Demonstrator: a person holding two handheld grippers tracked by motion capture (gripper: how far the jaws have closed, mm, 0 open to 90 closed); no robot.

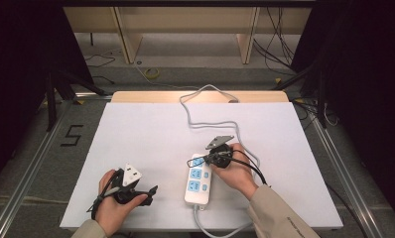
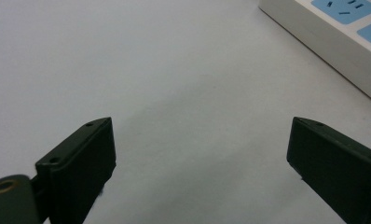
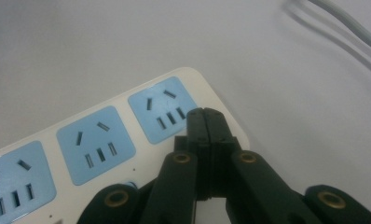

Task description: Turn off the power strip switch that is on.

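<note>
A white power strip (image 1: 197,184) with blue sockets lies on the white table cover, right of centre near the front edge. My right gripper (image 1: 201,160) hovers over its far end. In the right gripper view its jaws are pressed together (image 3: 205,113) just above the end socket (image 3: 162,109), with nothing between them. My left gripper (image 1: 145,188) rests low at the front left, pointing toward the strip. Its jaws stand wide apart (image 2: 200,135) over bare cover, and the power strip (image 2: 333,32) lies beyond them to the right.
The strip's grey cable (image 1: 213,124) snakes toward the far edge of the table and drops off; the cable (image 3: 346,25) also passes beyond the right jaws. A second cable leaves the strip at the front edge (image 1: 205,225). Floor tape shaped like a 5 (image 1: 72,135) lies to the left.
</note>
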